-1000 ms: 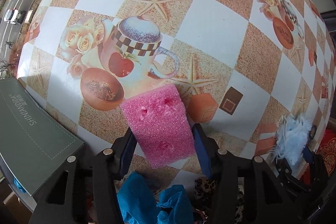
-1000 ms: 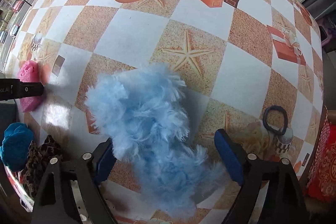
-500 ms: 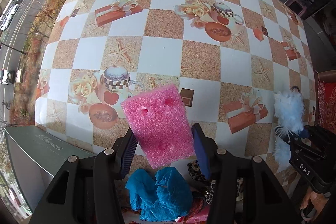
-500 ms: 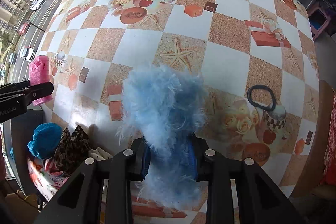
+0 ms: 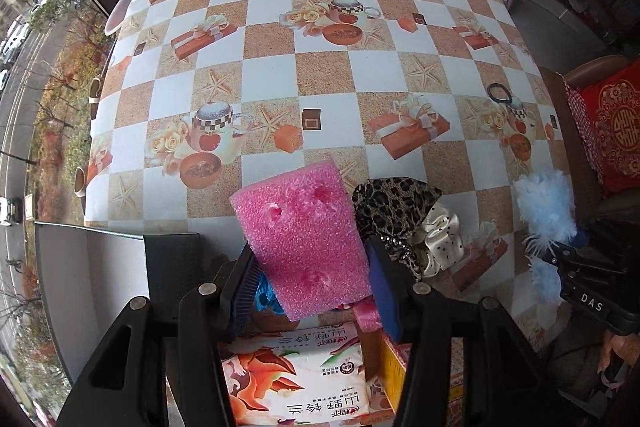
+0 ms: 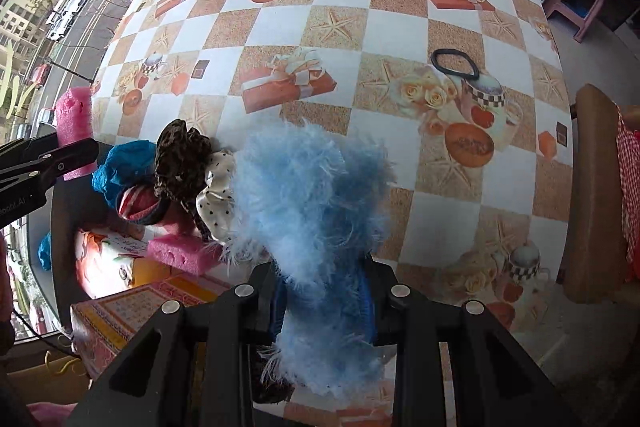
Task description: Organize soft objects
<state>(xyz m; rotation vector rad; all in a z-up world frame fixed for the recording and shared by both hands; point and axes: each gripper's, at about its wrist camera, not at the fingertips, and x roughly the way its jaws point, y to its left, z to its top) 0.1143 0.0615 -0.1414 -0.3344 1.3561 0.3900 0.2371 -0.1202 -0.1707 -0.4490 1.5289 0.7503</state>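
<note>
Lifting off the desk point(image 5: 384, 75): left tongs point(image 5: 310, 269) pinching pink sponge point(image 5: 300, 235), right tongs point(image 6: 324, 293), spread a second ago, now clamped on blue fluff point(image 6: 312, 211); both ready for sorting.

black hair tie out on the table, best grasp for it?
The hair tie lies flat as a thin open loop, alone on the tablecloth, clear of the scrunchie pile. Probably come straight down from above and pinch across one long side of the band, one finger inside the loop and one outside. A side approach would likely just slide it.
</note>
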